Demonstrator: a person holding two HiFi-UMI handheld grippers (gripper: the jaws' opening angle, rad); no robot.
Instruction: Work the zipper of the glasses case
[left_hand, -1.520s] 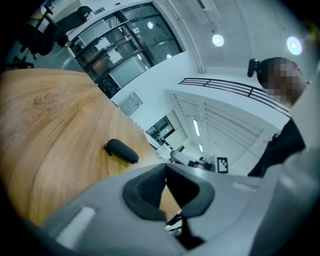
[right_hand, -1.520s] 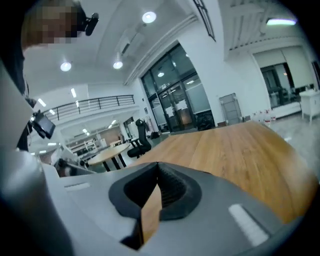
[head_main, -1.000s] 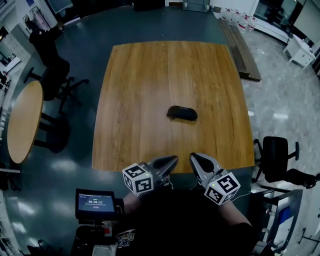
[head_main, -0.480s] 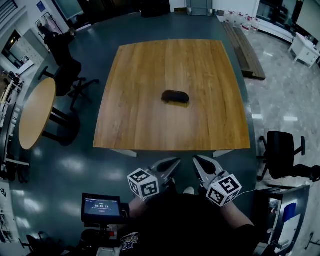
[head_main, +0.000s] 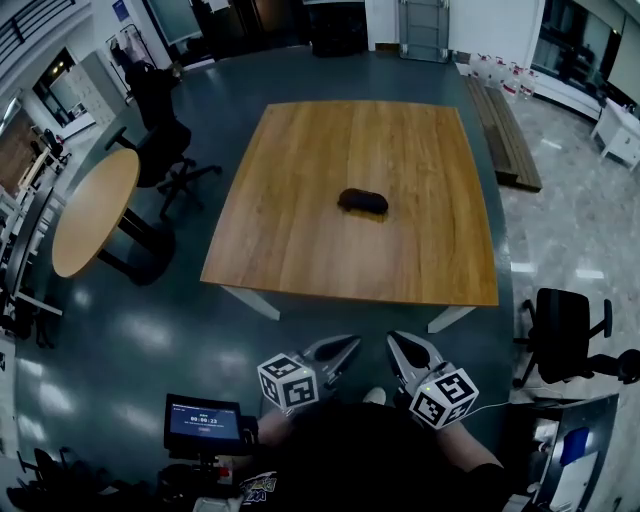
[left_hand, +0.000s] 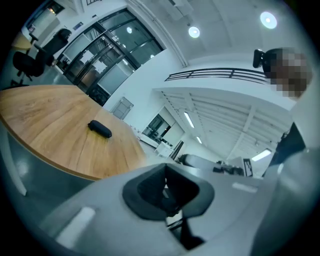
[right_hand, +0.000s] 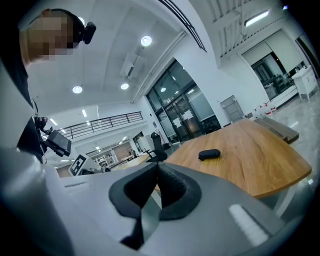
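Note:
The black glasses case (head_main: 362, 201) lies zipped and alone near the middle of the square wooden table (head_main: 300, 250). Both grippers hang well short of the table's near edge, over the dark floor and close to the person's body. My left gripper (head_main: 338, 349) is shut with nothing in it, and so is my right gripper (head_main: 402, 346). In the left gripper view the case (left_hand: 100, 128) is small and far beyond the shut left gripper (left_hand: 165, 193). The right gripper view shows the case (right_hand: 209, 154) far ahead of the shut right gripper (right_hand: 156, 192).
A round wooden table (head_main: 95, 210) and office chairs (head_main: 165, 150) stand to the left. Another black chair (head_main: 560, 325) is at the right by the table's corner. A small screen (head_main: 205, 425) sits at the lower left. Wooden planks (head_main: 505, 135) lie beyond the table's right side.
The person has backed away from the table: both grippers, earlier at its near edge, are now over the floor well short of it. The case has stayed where it was.

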